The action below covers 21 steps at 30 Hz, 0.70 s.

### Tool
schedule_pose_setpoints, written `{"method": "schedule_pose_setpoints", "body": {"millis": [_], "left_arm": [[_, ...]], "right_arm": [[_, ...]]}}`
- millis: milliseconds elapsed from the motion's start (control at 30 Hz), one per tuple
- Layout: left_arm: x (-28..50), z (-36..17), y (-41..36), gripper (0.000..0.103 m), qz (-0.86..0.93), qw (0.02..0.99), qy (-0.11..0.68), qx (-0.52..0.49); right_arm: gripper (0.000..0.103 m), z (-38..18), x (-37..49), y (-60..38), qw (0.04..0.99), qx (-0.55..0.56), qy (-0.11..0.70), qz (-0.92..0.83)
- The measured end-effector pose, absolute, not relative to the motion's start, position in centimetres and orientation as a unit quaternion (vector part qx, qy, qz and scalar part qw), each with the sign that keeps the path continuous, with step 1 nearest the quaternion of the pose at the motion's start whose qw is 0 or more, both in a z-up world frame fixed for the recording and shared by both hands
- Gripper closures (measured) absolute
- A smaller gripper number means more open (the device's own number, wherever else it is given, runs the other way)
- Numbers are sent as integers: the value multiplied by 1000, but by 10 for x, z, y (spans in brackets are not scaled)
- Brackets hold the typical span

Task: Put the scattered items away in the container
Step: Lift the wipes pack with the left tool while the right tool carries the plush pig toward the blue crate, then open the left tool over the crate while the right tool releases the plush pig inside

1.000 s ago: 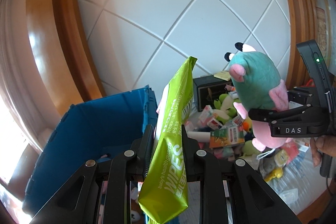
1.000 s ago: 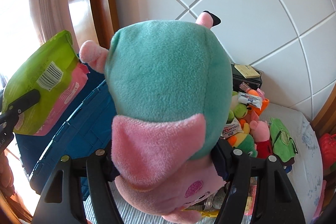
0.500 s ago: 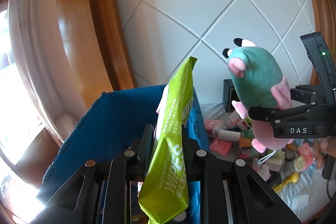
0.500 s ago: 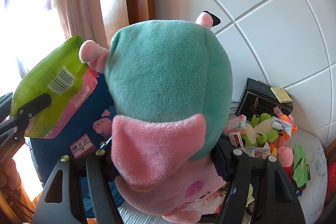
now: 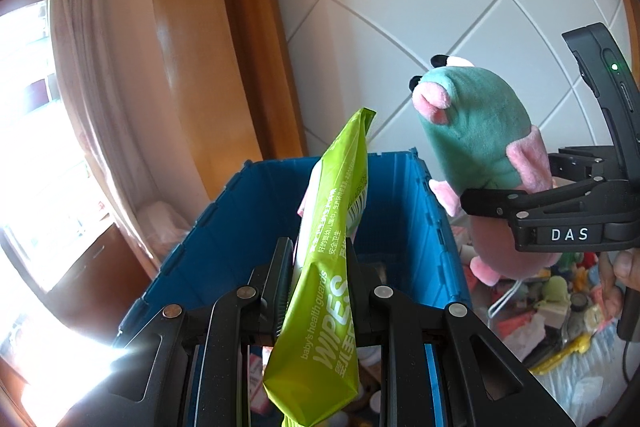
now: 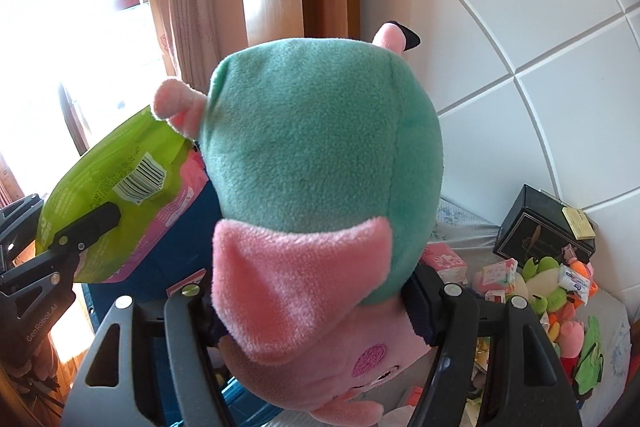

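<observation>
My left gripper is shut on a green pack of wipes and holds it upright above the open blue crate. My right gripper is shut on a teal and pink plush pig, which fills most of the right wrist view. In the left wrist view the plush pig and the right gripper hang just right of the crate's right wall. The wipes pack and the left gripper show at the left of the right wrist view, over the crate.
Scattered plush toys, small boxes and packets lie on a light cloth right of the crate, with a black box against the white tiled wall. A wooden frame and a curtained window stand behind the crate.
Both grippers have swung left with their loads. The crate now sits centred under the wipes, and the plush pig has come up beside the crate's right wall.
</observation>
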<state>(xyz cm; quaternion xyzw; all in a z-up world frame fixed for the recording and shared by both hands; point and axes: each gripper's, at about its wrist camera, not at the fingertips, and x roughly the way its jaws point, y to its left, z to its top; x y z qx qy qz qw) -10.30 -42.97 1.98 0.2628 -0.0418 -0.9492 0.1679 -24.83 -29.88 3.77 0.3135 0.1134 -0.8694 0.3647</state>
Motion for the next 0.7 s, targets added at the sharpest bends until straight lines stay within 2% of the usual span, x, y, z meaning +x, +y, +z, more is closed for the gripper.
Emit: {"method": "schedule_pose_setpoints", "body": {"millis": [700], "left_arm": [[-86, 9, -508, 81, -934, 226, -8, 275]], "right_arm": [[35, 34, -251, -384, 409, 332, 142, -838]]}}
